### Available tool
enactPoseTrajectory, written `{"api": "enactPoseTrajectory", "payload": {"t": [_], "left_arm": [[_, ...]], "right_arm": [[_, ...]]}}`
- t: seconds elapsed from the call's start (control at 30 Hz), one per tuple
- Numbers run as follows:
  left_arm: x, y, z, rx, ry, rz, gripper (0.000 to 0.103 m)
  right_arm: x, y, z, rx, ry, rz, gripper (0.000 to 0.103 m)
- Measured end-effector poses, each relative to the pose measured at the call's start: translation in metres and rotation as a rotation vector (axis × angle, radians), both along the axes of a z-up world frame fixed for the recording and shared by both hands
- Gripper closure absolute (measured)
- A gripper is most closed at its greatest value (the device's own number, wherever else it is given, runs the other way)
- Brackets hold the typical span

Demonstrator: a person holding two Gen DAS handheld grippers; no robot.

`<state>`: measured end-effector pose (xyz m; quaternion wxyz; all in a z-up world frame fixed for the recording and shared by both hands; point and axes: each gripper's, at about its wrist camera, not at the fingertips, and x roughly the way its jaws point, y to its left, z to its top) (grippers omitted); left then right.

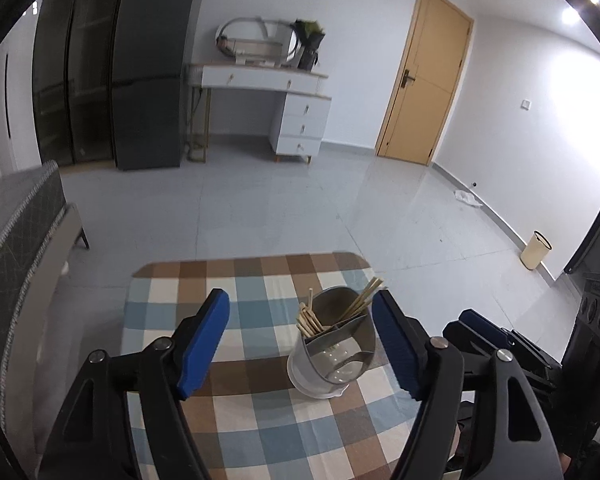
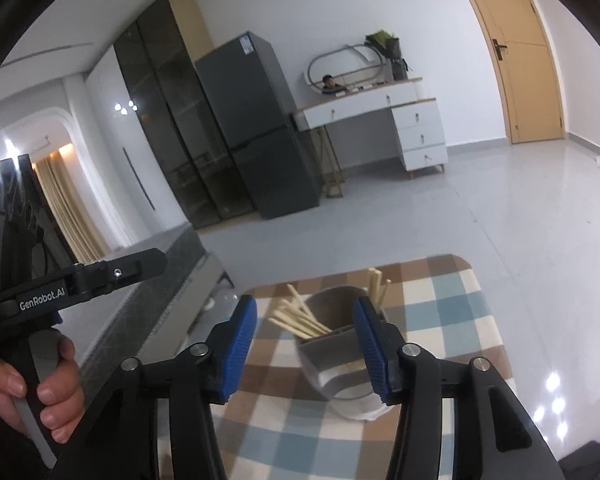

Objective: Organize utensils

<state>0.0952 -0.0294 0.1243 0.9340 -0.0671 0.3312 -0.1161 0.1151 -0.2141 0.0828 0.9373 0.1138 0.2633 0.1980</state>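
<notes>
A table under a checked cloth (image 1: 252,420) stands on a pale tiled floor. On the cloth sits a metal holder (image 1: 332,354) with wooden chopsticks (image 1: 310,320) upright in its compartments. The left gripper (image 1: 300,344) and the right gripper (image 2: 304,348) hover before it, jaws apart and empty. A fridge (image 1: 152,72) and a door (image 1: 424,76) stand behind

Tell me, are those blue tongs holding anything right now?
No. The left tongs and right tongs both stand open, and the chopsticks sit in the metal holder.
</notes>
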Motion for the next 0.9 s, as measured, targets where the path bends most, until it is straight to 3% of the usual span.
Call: {"api": "enactPoseTrajectory", "payload": {"t": [0.13, 0.2, 0.37, 0.47, 0.57, 0.67, 0.9], "left_arm": [[-0.023, 0.002, 0.016, 0.015, -0.052, 0.014, 0.024], [-0.035, 0.005, 0.022, 0.015, -0.076, 0.024, 0.024], [-0.069, 0.01, 0.029, 0.007, -0.164, 0.07, 0.014], [-0.085, 0.011, 0.027, 0.027, -0.216, 0.094, 0.009], [-0.096, 0.014, 0.024, 0.047, -0.274, 0.136, 0.002], [-0.105, 0.019, 0.017, 0.048, -0.324, 0.164, 0.002], [-0.106, 0.028, -0.006, 0.061, -0.332, 0.199, 0.002]], "right_arm": [[-0.027, 0.002, 0.015, 0.011, -0.044, -0.008, 0.041], [-0.043, 0.004, 0.021, 0.013, -0.07, -0.01, 0.032], [-0.072, 0.009, 0.027, 0.006, -0.106, -0.02, 0.028], [-0.089, 0.012, 0.031, -0.008, -0.147, -0.039, 0.028], [-0.107, 0.014, 0.032, -0.022, -0.197, -0.063, 0.019], [-0.125, 0.018, 0.029, -0.025, -0.246, -0.066, 0.012], [-0.15, 0.027, 0.016, -0.062, -0.319, -0.129, 0.0]]}}
